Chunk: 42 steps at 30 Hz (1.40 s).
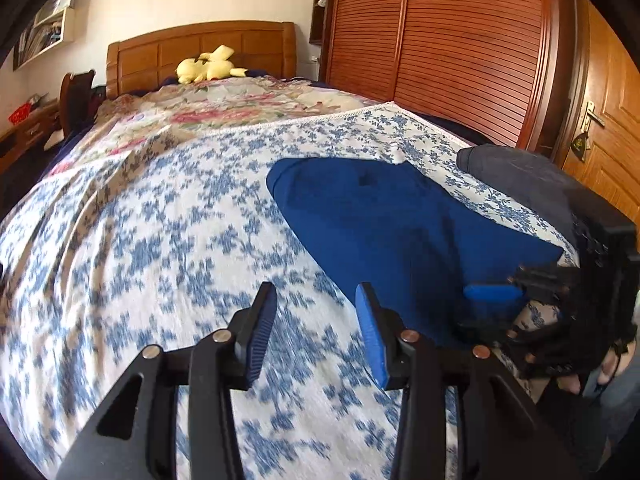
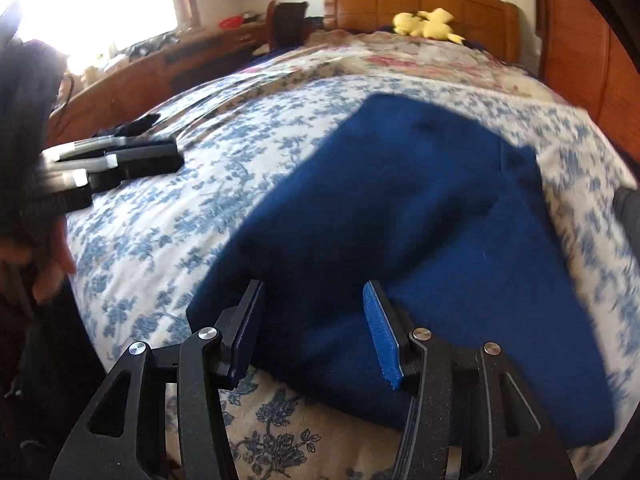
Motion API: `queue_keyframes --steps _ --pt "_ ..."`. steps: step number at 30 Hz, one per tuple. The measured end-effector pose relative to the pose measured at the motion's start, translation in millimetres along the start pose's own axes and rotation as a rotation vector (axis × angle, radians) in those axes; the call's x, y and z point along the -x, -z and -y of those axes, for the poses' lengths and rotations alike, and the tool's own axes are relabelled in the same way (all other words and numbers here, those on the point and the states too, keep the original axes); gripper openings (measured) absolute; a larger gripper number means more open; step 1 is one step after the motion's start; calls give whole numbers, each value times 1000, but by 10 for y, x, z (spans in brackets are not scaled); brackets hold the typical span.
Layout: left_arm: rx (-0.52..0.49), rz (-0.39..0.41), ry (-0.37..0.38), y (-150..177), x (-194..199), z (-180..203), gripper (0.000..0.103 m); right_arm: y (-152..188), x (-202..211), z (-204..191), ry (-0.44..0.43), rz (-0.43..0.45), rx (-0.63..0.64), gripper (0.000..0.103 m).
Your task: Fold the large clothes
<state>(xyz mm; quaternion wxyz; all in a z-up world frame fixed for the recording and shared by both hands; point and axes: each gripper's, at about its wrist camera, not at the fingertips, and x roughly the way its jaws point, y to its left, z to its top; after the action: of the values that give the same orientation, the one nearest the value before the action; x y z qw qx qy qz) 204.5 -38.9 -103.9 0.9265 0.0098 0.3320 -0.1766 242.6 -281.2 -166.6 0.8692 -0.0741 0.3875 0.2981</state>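
Observation:
A dark blue garment (image 1: 392,224) (image 2: 400,216) lies folded flat on the blue-flowered bedspread (image 1: 160,240) (image 2: 180,208). My left gripper (image 1: 316,320) hovers open over bare bedspread, just left of the garment's near corner, with nothing between its fingers. In the right wrist view it shows blurred at the left (image 2: 160,160), held in a hand. My right gripper (image 2: 314,320) stands open over the garment's near edge; the cloth lies below its jaws and the pads do not press on it. In the left wrist view the right gripper (image 1: 504,304) sits at the garment's near right corner.
A dark grey garment (image 1: 520,184) (image 2: 628,208) lies right of the blue one. A yellow plush toy (image 1: 208,66) (image 2: 428,24) rests by the wooden headboard (image 1: 192,48). A slatted wardrobe (image 1: 440,40) and a door (image 1: 600,120) stand to the right, a desk (image 2: 160,60) to the left.

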Motion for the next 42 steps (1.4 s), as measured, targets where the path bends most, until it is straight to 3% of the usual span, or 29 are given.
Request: queue_keyframes --steps 5,12,15,20,27,30,42 --pt "-34 -2 8 -247 -191 -96 50 89 284 55 42 65 -85 51" --pt "-53 -21 45 -594 -624 -188 51 161 860 398 247 87 -146 52" --pt "-52 -41 50 -715 -840 -237 51 170 904 562 253 92 -169 61" --pt "-43 -71 53 -905 -1176 -321 51 180 768 799 352 44 -213 72" --pt "16 -111 65 -1110 -1634 -540 51 280 497 999 217 -25 -313 74" --pt "36 -123 68 -1161 -1795 -595 51 257 389 928 208 -35 -275 74" --pt "67 -254 67 -1028 -2384 -666 51 329 310 990 107 -15 -350 75"
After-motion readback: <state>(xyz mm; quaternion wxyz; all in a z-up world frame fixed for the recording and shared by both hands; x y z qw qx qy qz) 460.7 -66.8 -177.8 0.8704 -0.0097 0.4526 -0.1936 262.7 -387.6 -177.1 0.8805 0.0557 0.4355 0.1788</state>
